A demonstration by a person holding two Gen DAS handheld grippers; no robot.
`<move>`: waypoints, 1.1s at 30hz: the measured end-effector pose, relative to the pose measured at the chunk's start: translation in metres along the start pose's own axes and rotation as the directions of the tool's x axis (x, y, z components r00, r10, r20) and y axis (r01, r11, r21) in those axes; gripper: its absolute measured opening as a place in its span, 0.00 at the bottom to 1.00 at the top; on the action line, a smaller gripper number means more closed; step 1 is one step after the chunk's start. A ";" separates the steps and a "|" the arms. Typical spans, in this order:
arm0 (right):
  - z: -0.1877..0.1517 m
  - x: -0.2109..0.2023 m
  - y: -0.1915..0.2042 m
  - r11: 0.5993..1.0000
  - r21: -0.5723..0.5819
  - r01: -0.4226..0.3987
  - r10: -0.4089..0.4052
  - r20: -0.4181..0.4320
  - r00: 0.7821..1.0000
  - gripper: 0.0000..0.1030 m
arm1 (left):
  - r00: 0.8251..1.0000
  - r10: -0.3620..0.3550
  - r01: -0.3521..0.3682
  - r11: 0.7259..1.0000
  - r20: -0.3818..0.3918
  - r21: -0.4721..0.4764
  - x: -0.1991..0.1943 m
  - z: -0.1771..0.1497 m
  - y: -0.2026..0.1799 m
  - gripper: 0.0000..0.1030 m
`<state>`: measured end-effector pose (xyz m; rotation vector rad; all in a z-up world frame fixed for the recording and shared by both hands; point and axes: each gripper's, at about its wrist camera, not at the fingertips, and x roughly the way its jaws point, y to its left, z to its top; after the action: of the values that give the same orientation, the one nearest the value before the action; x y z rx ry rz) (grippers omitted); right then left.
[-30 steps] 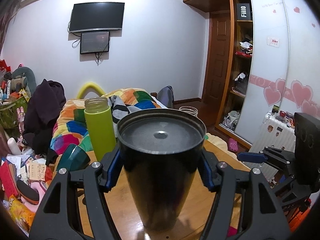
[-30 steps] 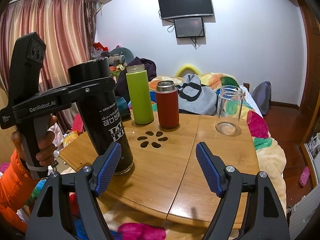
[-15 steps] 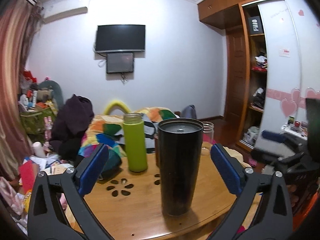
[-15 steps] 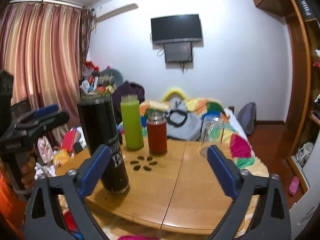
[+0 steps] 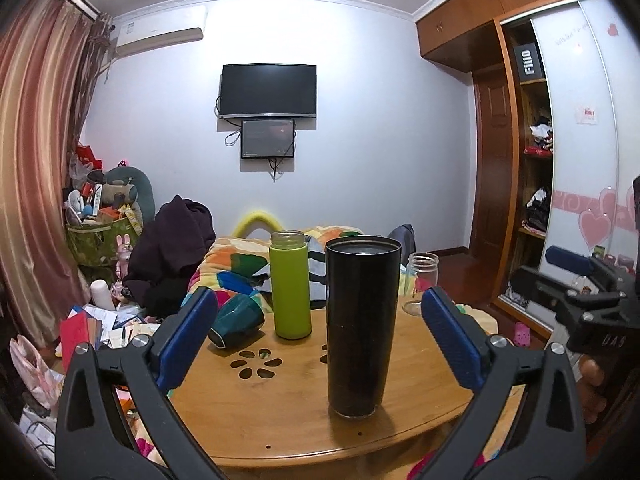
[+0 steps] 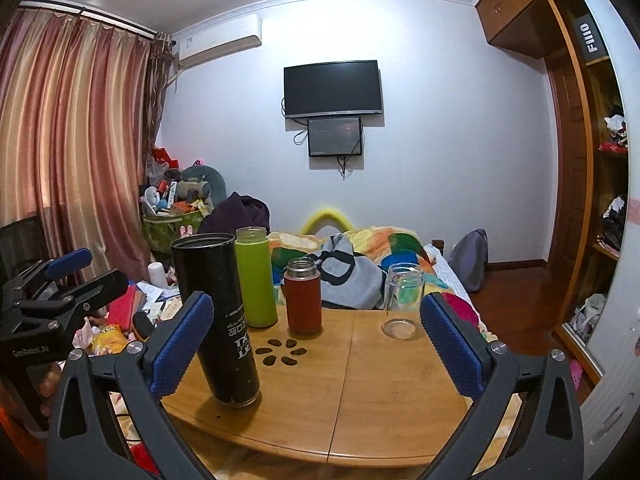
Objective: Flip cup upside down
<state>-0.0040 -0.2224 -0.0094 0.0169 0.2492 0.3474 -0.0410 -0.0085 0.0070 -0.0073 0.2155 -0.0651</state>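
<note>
A tall black cup (image 5: 362,326) stands upside down on the round wooden table (image 5: 280,412), its narrower end on the wood. It also shows in the right wrist view (image 6: 218,320) at the table's left front, with white lettering upside down. My left gripper (image 5: 320,344) is open, pulled back from the cup, its blue pads (image 5: 186,336) well clear on either side. My right gripper (image 6: 316,348) is open and empty over the table's front edge, the cup just behind its left pad (image 6: 180,346).
A green bottle (image 6: 256,278), a red flask (image 6: 303,296) and a clear glass jar (image 6: 402,306) stand further back on the table. A dark teal cup (image 5: 236,320) lies on its side at the left. A bed with a colourful quilt (image 6: 384,248) is behind.
My left gripper let go of the black cup, opened wide and drew back. The cup now stands free on the table. My right gripper also pulled back and rose a little.
</note>
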 end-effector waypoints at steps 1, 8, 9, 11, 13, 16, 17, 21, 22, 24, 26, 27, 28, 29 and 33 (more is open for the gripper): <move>-0.001 0.000 0.001 1.000 0.001 0.002 -0.002 0.000 1.000 1.00 | 1.000 0.000 0.000 1.000 0.001 -0.003 -0.001 0.000 0.000 1.00; 0.000 -0.002 0.004 1.000 0.003 0.002 -0.002 0.006 1.000 1.00 | 1.000 0.013 -0.013 1.000 0.003 -0.010 -0.001 -0.001 -0.001 1.00; 0.000 -0.002 0.004 1.000 0.005 0.003 -0.003 0.007 1.000 1.00 | 1.000 0.013 -0.013 1.000 0.003 -0.011 -0.001 -0.001 0.000 1.00; 0.000 -0.003 0.002 1.000 0.012 0.002 -0.002 0.009 1.000 1.00 | 1.000 0.013 -0.013 1.000 0.004 -0.013 -0.001 -0.001 0.000 1.00; -0.001 -0.003 0.001 1.000 0.018 0.000 0.000 0.008 1.000 1.00 | 1.000 0.013 -0.012 1.000 0.003 -0.013 -0.001 -0.001 0.000 1.00; -0.001 -0.004 -0.001 1.000 0.024 -0.001 0.001 0.007 1.000 1.00 | 1.000 0.015 -0.015 1.000 0.006 -0.013 -0.001 -0.001 0.000 1.00; -0.001 -0.004 -0.001 1.000 0.025 -0.002 0.001 0.007 1.000 1.00 | 1.000 0.015 -0.015 1.000 0.006 -0.013 -0.001 -0.001 0.000 1.00; -0.002 -0.003 -0.002 1.000 0.026 -0.007 0.007 0.006 1.000 1.00 | 1.000 0.013 -0.013 1.000 0.004 -0.014 0.000 -0.001 0.000 1.00; -0.001 -0.003 -0.002 1.000 0.025 -0.007 0.007 0.006 1.000 1.00 | 1.000 0.011 -0.011 1.000 0.004 -0.015 0.000 -0.001 0.000 1.00; -0.001 -0.003 -0.001 1.000 0.018 -0.009 0.009 0.005 1.000 1.00 | 1.000 0.010 -0.010 1.000 0.004 -0.015 0.000 -0.002 0.000 1.00; -0.001 -0.003 0.001 1.000 0.012 -0.010 0.010 0.005 1.000 1.00 | 1.000 0.011 -0.011 1.000 0.006 -0.014 -0.001 -0.002 0.000 1.00; -0.001 -0.003 0.001 1.000 0.008 -0.010 0.010 0.006 1.000 1.00 | 1.000 0.012 -0.012 1.000 0.007 -0.014 -0.001 -0.002 0.000 1.00; -0.001 -0.004 0.001 1.000 0.006 -0.011 0.011 0.007 1.000 1.00 | 1.000 0.012 -0.012 1.000 0.007 -0.014 -0.001 -0.002 0.000 1.00; -0.001 -0.004 0.002 1.000 0.004 -0.010 0.010 0.008 1.000 1.00 | 1.000 0.011 -0.011 1.000 0.007 -0.014 -0.001 -0.002 0.000 1.00; 0.000 -0.005 0.004 1.000 0.002 -0.006 0.006 0.012 1.000 1.00 | 1.000 0.011 -0.011 1.000 0.007 -0.014 -0.001 -0.002 0.000 1.00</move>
<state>-0.0097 -0.2205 -0.0085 0.0212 0.2378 0.3526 -0.0425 -0.0084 0.0048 -0.0202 0.2090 -0.0530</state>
